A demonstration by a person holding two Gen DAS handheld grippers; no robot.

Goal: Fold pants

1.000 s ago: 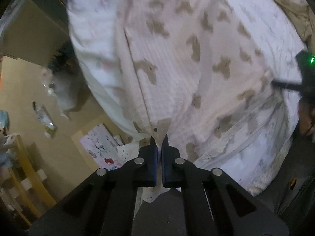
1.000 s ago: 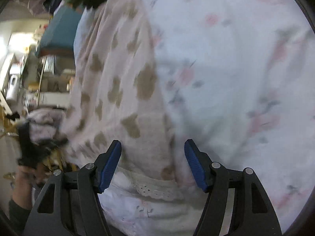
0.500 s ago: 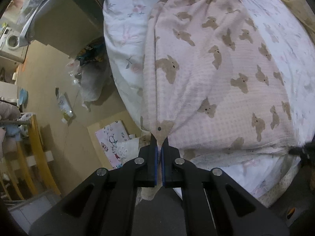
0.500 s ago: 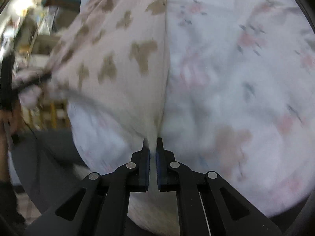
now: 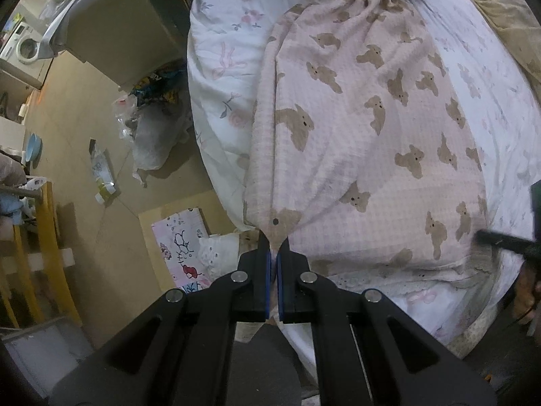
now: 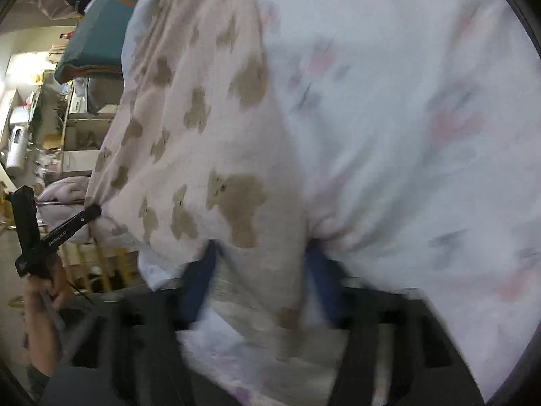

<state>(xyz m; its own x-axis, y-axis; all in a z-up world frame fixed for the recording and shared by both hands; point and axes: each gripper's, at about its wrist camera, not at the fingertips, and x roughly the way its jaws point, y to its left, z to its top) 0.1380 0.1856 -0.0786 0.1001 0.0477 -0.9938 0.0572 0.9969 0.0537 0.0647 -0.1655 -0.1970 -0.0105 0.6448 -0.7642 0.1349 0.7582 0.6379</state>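
The pale pink waffle-cloth pants with brown bears (image 5: 365, 128) are soft and light, so I hold them at the hem corners. They lie flat on the white flowered bed sheet (image 5: 223, 67). My left gripper (image 5: 274, 253) is clenched on one corner. My right gripper (image 6: 263, 270) has just been opening; hem cloth is between its blurred jaws, apparently unpressed.

Only one bit of lettering shows: small white print along the black finger of the left tool (image 6: 93, 212), at about 9 o'clock in the right wrist view. It is too small and blurred to read with any certainty. The printed sheet (image 5: 181, 240) on the floor carries drawings, no legible words.
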